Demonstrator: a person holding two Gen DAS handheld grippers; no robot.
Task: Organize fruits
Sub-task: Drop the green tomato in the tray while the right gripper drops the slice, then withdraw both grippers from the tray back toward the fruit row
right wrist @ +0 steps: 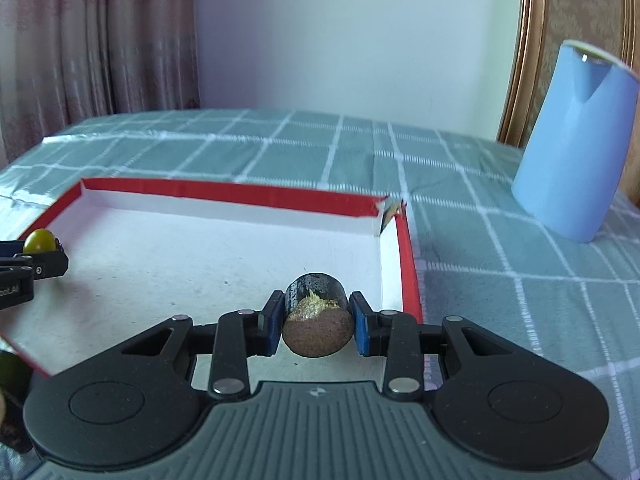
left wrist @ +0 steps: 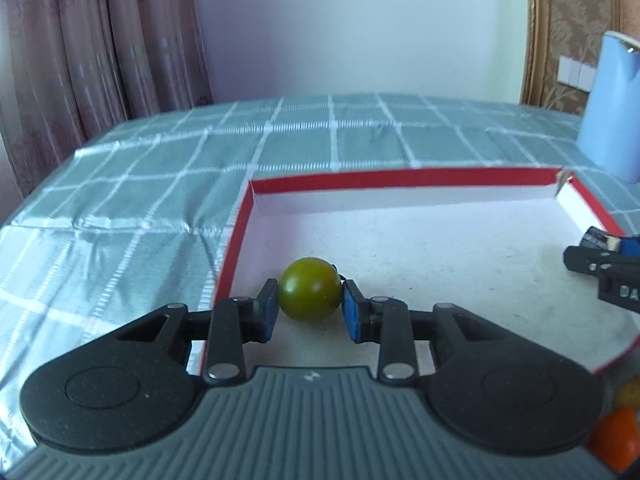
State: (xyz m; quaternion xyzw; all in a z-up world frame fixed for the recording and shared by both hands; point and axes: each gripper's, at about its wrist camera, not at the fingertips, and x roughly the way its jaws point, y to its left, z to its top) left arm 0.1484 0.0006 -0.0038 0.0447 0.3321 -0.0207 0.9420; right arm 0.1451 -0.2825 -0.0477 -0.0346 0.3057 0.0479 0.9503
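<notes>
My left gripper (left wrist: 310,306) is shut on a round olive-green fruit (left wrist: 310,294), low over the near left part of the red-rimmed white tray (left wrist: 400,178). My right gripper (right wrist: 316,322) is shut on a dark cylinder-shaped piece with a brown cut end (right wrist: 318,330), low over the near right part of the tray (right wrist: 232,194). The right gripper shows at the right edge of the left wrist view (left wrist: 608,264). The left gripper with the green fruit (right wrist: 39,241) shows at the left edge of the right wrist view.
A light blue cylinder-shaped container (right wrist: 576,144) stands on the green checked tablecloth (right wrist: 500,280) right of the tray. Orange and yellow fruits (left wrist: 618,436) lie near the tray's front right corner. Curtains hang at the back left.
</notes>
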